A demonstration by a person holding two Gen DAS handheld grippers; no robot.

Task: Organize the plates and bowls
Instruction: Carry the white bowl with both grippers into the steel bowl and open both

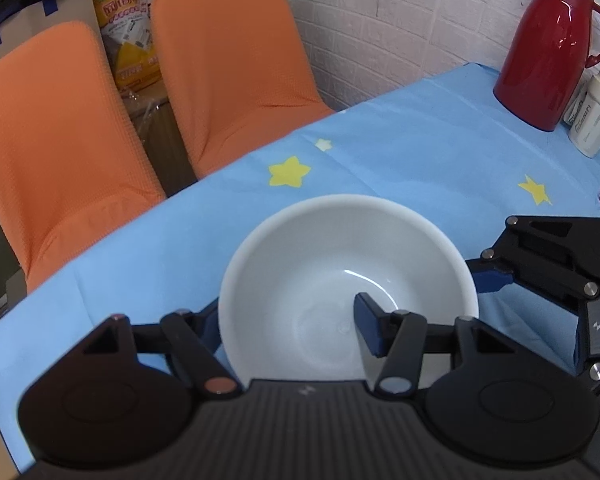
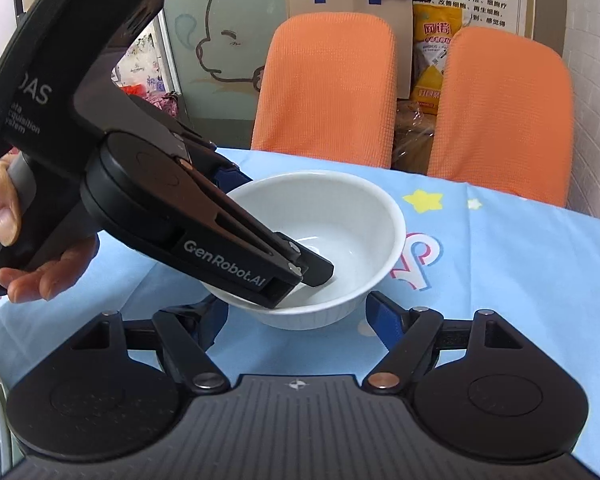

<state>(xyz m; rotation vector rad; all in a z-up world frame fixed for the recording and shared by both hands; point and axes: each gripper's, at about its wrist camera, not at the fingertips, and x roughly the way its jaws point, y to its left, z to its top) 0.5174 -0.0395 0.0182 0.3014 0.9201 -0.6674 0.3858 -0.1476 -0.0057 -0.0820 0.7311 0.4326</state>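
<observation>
White bowl (image 1: 340,280) sits on the blue starred worktop (image 1: 420,148) in the left wrist view, its wall pinched by the left tongs (image 1: 288,322). From the right wrist, the right tongs (image 2: 296,318) gape beside the bowl (image 2: 340,216), gripping nothing.
</observation>
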